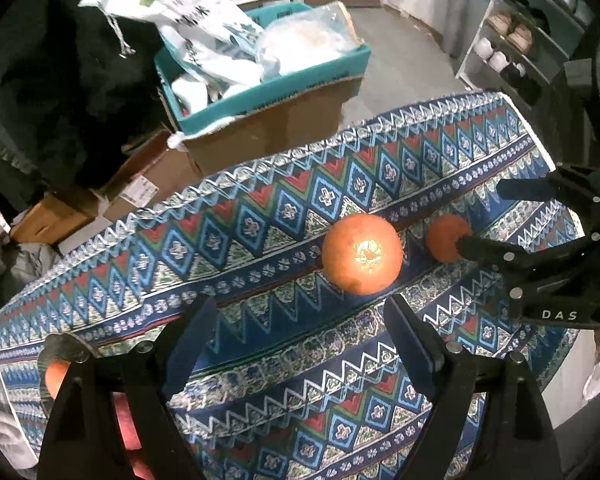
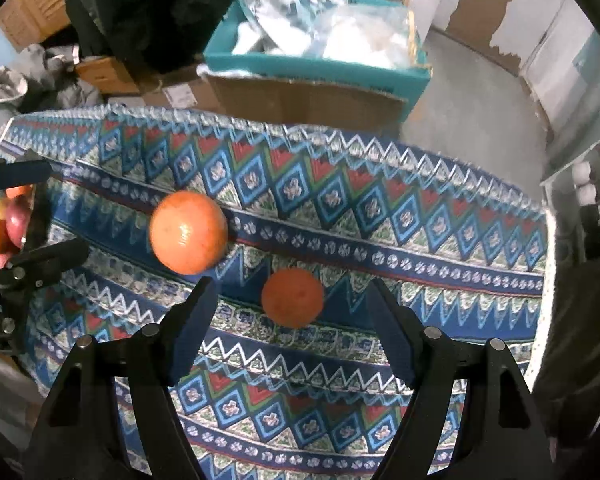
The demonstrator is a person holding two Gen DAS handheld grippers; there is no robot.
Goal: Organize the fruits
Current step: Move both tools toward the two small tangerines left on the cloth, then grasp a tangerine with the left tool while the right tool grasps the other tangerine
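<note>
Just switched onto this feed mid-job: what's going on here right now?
A person holds two handheld grippers over a patterned tablecloth, sorting fruit. The left gripper is open, lined up on the large orange. The right gripper is open around the small orange without touching it. Other fruit sits in a bowl at the left edge.
</note>
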